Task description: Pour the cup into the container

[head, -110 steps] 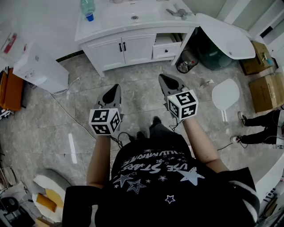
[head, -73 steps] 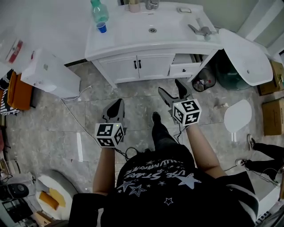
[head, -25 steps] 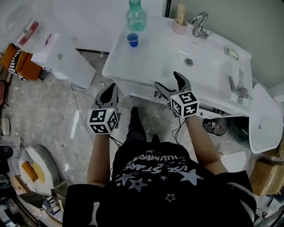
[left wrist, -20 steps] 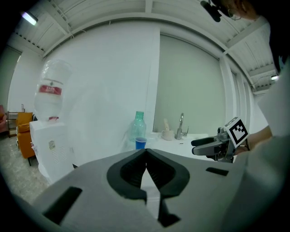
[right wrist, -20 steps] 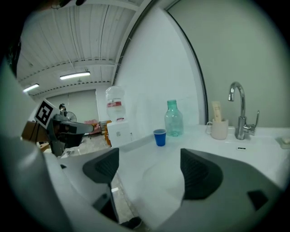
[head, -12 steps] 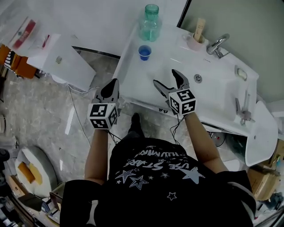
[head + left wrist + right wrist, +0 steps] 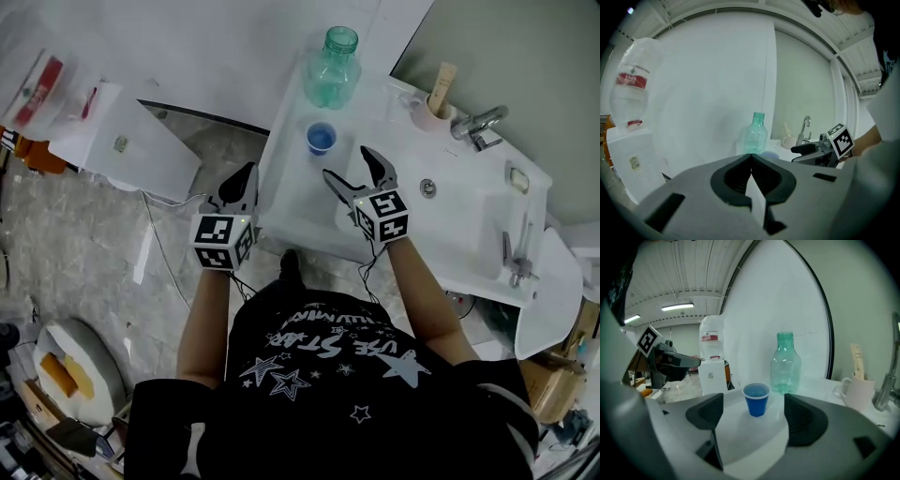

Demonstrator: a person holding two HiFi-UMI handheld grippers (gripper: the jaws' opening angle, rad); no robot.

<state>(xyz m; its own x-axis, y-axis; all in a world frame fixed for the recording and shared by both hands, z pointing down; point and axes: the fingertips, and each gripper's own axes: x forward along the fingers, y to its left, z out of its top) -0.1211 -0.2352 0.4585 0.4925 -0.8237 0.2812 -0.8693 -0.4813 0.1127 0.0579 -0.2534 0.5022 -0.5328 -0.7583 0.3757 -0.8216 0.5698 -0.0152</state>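
Observation:
A small blue cup point(image 7: 321, 139) point(image 7: 756, 400) stands upright on the white vanity top point(image 7: 309, 202), just in front of a clear green bottle point(image 7: 333, 67) point(image 7: 785, 363) point(image 7: 755, 133). My right gripper point(image 7: 354, 176) point(image 7: 754, 416) hovers over the counter a short way from the cup, jaws wide open and empty, the cup framed between them. My left gripper point(image 7: 244, 183) point(image 7: 751, 174) hangs off the counter's left edge, above the floor, its jaws pressed together with nothing in them.
A sink basin with drain point(image 7: 428, 187) and a chrome tap point(image 7: 480, 125) point(image 7: 886, 380) lie right of the cup. A pinkish mug point(image 7: 433, 111) point(image 7: 855, 392) holding a stick stands by the tap. A white water dispenser point(image 7: 122, 141) point(image 7: 711, 376) stands on the floor at left.
The person has walked from the middle of the room up to the vanity. Both grippers came forward with them; the right one now reaches over the counter near the cup.

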